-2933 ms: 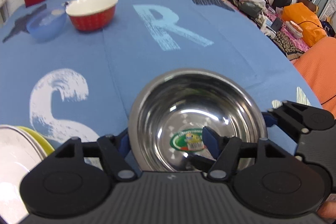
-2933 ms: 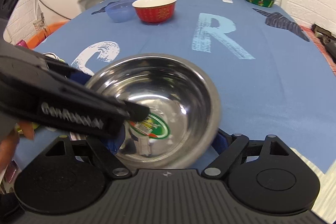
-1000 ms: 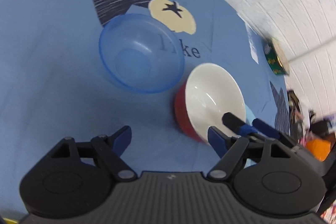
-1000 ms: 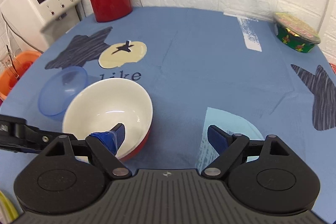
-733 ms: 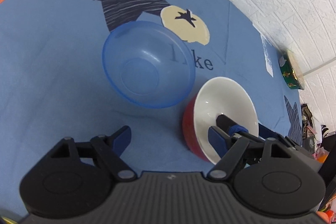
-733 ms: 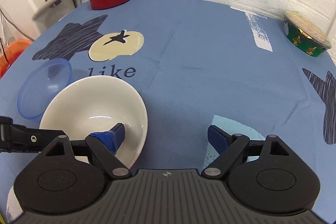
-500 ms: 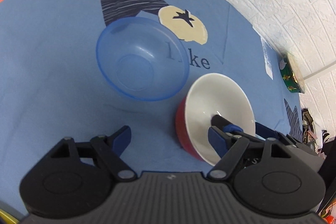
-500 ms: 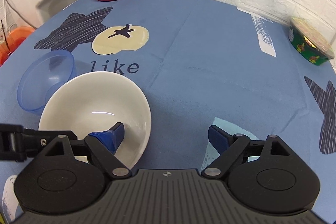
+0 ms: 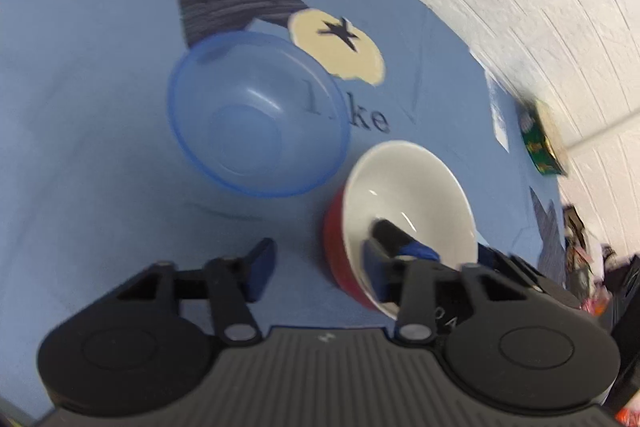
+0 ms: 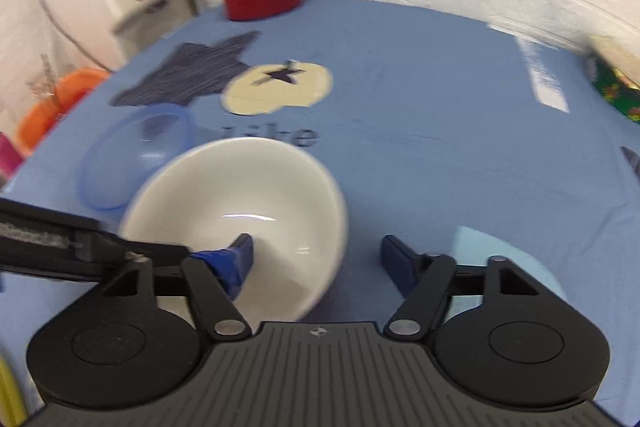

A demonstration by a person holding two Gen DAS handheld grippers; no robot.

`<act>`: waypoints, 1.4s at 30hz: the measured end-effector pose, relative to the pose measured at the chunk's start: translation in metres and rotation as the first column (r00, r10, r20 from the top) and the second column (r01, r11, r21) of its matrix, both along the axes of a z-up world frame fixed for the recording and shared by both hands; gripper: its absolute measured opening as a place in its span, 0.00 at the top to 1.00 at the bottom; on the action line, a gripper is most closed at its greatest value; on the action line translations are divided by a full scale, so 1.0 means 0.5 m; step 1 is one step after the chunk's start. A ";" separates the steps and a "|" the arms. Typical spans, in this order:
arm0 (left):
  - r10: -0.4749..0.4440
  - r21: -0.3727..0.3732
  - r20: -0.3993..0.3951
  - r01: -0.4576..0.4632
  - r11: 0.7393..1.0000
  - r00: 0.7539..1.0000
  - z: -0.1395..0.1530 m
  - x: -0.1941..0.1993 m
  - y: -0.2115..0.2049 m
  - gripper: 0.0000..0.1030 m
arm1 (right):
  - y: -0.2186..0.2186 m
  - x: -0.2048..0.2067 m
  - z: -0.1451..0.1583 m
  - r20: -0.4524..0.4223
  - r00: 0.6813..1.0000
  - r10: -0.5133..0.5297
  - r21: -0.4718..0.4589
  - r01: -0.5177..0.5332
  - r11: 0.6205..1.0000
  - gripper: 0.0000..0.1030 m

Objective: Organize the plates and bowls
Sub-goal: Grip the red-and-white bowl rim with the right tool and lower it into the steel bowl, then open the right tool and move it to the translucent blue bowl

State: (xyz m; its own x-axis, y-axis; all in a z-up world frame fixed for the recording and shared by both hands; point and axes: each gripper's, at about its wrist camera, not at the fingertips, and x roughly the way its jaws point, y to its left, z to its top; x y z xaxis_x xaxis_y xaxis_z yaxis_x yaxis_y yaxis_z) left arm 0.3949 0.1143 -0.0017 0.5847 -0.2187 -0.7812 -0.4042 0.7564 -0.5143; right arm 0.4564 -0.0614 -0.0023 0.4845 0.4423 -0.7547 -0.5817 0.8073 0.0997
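Blue-clothed worktop (image 10: 440, 75): your right gripper (image 10: 316, 259), jaws open astride the rim, has tipped the red bowl (image 9: 400, 203) beside the blue bowl (image 9: 256, 115); left gripper (image 9: 320, 263) open and empty, so nesting looks close.

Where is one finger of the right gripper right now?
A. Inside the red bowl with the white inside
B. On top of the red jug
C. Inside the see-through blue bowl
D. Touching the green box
A. In the right wrist view, one blue finger pad of the right gripper sits inside the red bowl, the other outside its rim, while the blue bowl beside it holds nothing.
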 end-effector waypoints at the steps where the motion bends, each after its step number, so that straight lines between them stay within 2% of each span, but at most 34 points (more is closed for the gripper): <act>1: -0.016 -0.008 0.018 0.017 1.000 1.000 0.002 0.002 -0.002 0.84 | 0.006 -0.009 0.003 -0.008 1.000 0.020 0.013 -0.020 1.000 0.72; 2: -0.036 0.003 0.028 0.036 0.999 0.999 0.007 0.003 -0.007 0.91 | 0.009 -0.014 0.004 -0.017 1.000 0.020 0.015 -0.020 1.000 0.72; 4: -0.066 0.066 0.033 0.064 0.996 0.997 0.015 0.003 -0.019 0.91 | 0.005 -0.020 0.004 -0.030 0.999 0.017 0.031 -0.016 0.999 0.73; 10: -0.131 0.142 0.040 0.124 0.982 0.991 0.032 -0.021 -0.034 0.91 | -0.006 -0.063 0.006 -0.057 0.998 0.006 0.057 -0.002 0.998 0.72; 13: -0.164 0.173 0.041 0.155 0.973 0.986 0.043 -0.048 -0.049 0.91 | -0.016 -0.097 0.017 -0.039 0.999 -0.001 0.060 0.003 0.998 0.71; 25: -0.248 0.113 0.079 0.238 0.965 0.966 0.091 -0.225 -0.126 0.90 | -0.103 -0.275 0.079 -0.018 0.998 -0.060 0.067 0.062 0.996 0.66; 31: -0.307 0.101 0.102 0.297 0.949 0.946 0.117 -0.327 -0.182 0.88 | -0.154 -0.388 0.107 0.012 0.995 -0.102 0.054 0.101 0.993 0.64; 37: -0.360 0.086 0.088 0.353 0.932 0.929 0.099 -0.416 -0.224 0.88 | -0.191 -0.487 0.096 0.015 0.990 -0.138 0.028 0.137 0.990 0.63; 42: -0.385 0.076 0.055 0.380 0.922 0.921 0.062 -0.462 -0.248 0.88 | -0.204 -0.533 0.070 -0.001 0.989 -0.150 0.007 0.150 0.989 0.62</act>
State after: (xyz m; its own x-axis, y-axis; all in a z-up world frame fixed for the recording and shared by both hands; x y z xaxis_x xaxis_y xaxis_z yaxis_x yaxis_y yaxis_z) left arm 0.1640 -0.0097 0.0291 0.5180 -0.3880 -0.7623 -0.0439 0.8779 -0.4767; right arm 0.1899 -0.1636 0.0325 0.5456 0.3703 -0.7518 -0.4543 0.8845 0.1060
